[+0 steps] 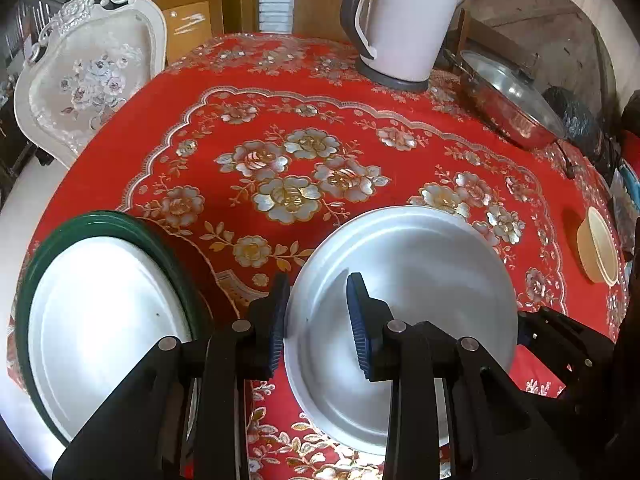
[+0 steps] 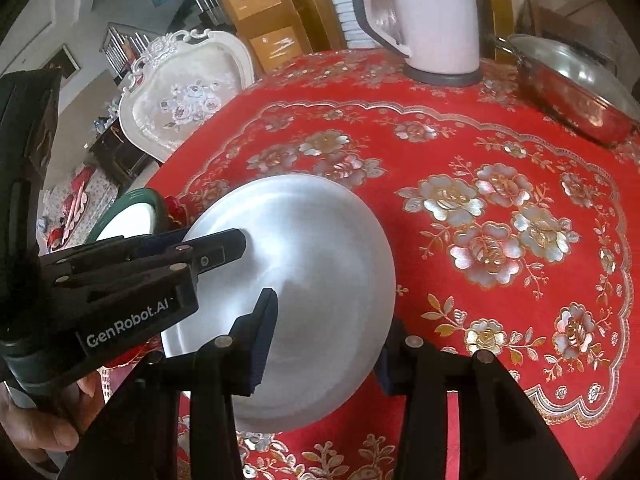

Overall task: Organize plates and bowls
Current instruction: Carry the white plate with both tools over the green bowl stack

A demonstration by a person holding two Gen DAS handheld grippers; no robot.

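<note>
The silver plate (image 1: 420,280) on the desk (image 1: 280,92) is straddled at its rim by both grippers, left gripper (image 1: 318,320) and right gripper (image 2: 322,344), fingers spread, unclenched; beside it, a green-rimmed plate (image 1: 104,300) is seen.

Kettle (image 1: 400,24), lidded pan (image 1: 508,100), floral chair (image 1: 88,76)

A round, shallow silver metal plate (image 2: 296,280) is straddled at its near rim by the open black right gripper (image 2: 324,344). Its far-left rim is straddled by the black left gripper (image 2: 200,246). A green-rimmed white plate (image 2: 128,216) is seen behind, on the red floral tablecloth (image 2: 500,320).
</note>
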